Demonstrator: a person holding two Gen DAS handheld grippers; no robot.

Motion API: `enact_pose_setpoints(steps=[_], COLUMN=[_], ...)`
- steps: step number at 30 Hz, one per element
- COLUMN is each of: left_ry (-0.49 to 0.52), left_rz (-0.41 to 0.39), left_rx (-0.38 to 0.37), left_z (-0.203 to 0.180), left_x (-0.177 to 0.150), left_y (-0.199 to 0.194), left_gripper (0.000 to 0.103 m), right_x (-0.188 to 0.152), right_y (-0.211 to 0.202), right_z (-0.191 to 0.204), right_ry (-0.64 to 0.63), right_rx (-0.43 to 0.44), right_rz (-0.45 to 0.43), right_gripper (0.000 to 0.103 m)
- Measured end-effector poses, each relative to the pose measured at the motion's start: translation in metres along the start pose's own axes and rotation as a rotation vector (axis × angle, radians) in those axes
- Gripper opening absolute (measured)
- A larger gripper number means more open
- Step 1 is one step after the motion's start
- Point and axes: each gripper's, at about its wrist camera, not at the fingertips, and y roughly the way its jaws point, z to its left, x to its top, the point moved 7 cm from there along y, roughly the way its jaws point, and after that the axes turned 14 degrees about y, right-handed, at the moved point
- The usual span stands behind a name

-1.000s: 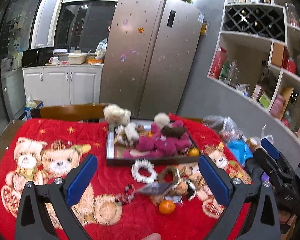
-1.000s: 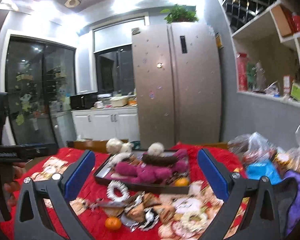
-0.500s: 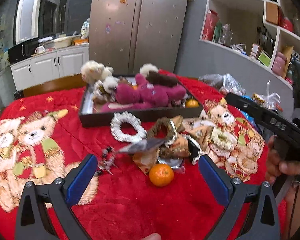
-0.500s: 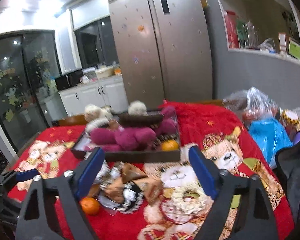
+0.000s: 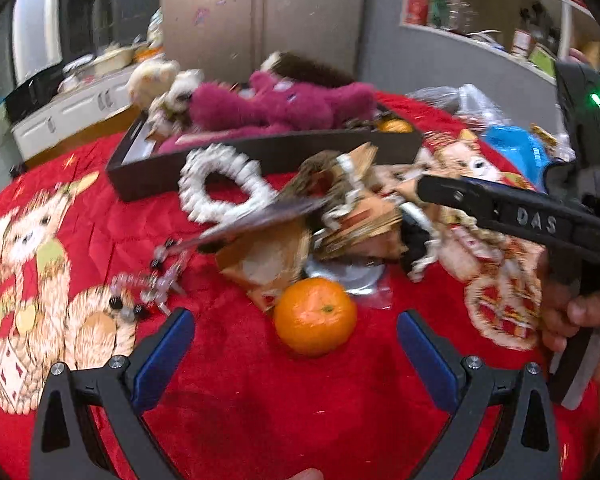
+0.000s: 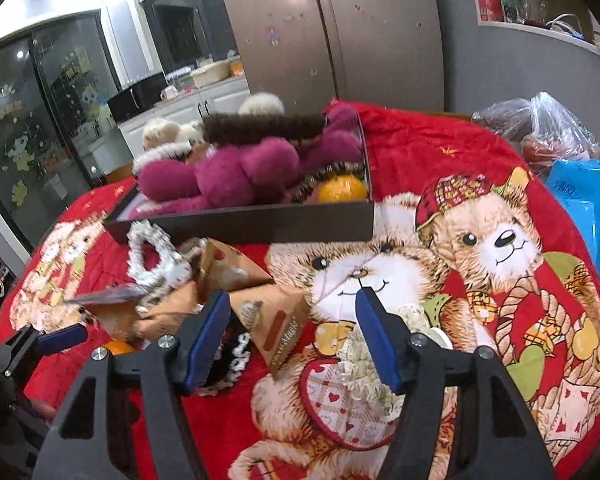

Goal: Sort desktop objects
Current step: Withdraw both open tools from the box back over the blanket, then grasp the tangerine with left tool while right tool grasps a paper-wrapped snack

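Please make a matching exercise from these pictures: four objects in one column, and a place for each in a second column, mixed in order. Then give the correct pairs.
Things:
1. loose orange
2. purple plush toy
3. white fluffy ring
4. blue plastic bag

Places:
A. at the cloth's right edge
B. lying in the black tray
C. on the red cloth, just ahead of the left tool
D. on the cloth against the tray's front wall

Pairs: 1-C, 2-B, 3-D, 4-A

A table draped in a red plush cloth with teddy-bear prints (image 5: 228, 380) carried a dark rectangular tray (image 6: 260, 222), a white frilly scrunchie (image 5: 216, 190), a round orange mandarin (image 5: 315, 316), brown paper packets (image 6: 276, 320) and a beaded bracelet (image 5: 148, 292).
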Motion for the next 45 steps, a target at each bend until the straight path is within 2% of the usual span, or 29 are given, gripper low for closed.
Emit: enact_pose_setpoints(steps=[3,7,11,19,25,28,29,31,32,33,34,40,45], left_ry=[-0.046,-0.026,0.005,0.01,0.006,0.0,-0.003,-0.005,-0.003,0.002,0.005,-0.019,-0.069], left_rz=[0.041,0.061,0.084,0.087,0.084,0.07,0.062,0.05,0.044,0.033,0.027,0.018,-0.021], left_rx=[-0.034,0.001,0.035,0.039,0.035,0.037,0.045,0.049,0.055,0.055,0.049,0.013,-0.024], left_z=[0.007,0.006,0.002,0.003,0.002,0.003,0.004,0.004,0.003,0.002,0.003,0.005,0.011], left_x=[-0.005,-0.006,-0.007,-0.006,-0.006,-0.005,-0.005,-0.005,-0.005,-0.006,-0.007,-0.011,-0.015], left_y=[0.009,0.012,0.016,0.015,0.015,0.012,0.01,0.007,0.005,0.002,-0.002,-0.007,-0.016], left_gripper=[0.103,0.103,0.103,0.103,0.103,0.093,0.083,0.073,0.062,0.042,0.039,0.039,0.039], right_x=[-0.004,-0.005,-0.005,-0.004,-0.004,-0.004,-0.004,-0.004,-0.004,-0.004,-0.004,-0.004,-0.005], right_y=[0.009,0.013,0.016,0.03,0.031,0.031,0.031,0.03,0.03,0.029,0.029,0.029,0.027], right_z=[-0.001,0.001,0.009,0.011,0.001,0.0,0.0,0.0,0.0,0.0,0.001,0.004,0.007], right_ry=[0.02,0.027,0.031,0.062,0.152,0.155,0.149,0.139,0.137,0.138,0.138,0.119,0.096], right_rx=[0.016,0.033,0.087,0.075,0.145,0.146,0.14,0.13,0.128,0.129,0.129,0.111,0.094], right_rz=[0.029,0.045,0.067,0.099,0.123,0.122,0.121,0.118,0.117,0.117,0.117,0.108,0.1], right_gripper=[0.058,0.052,0.034,0.035,0.034,0.034,0.034,0.034,0.034,0.034,0.034,0.034,0.033])
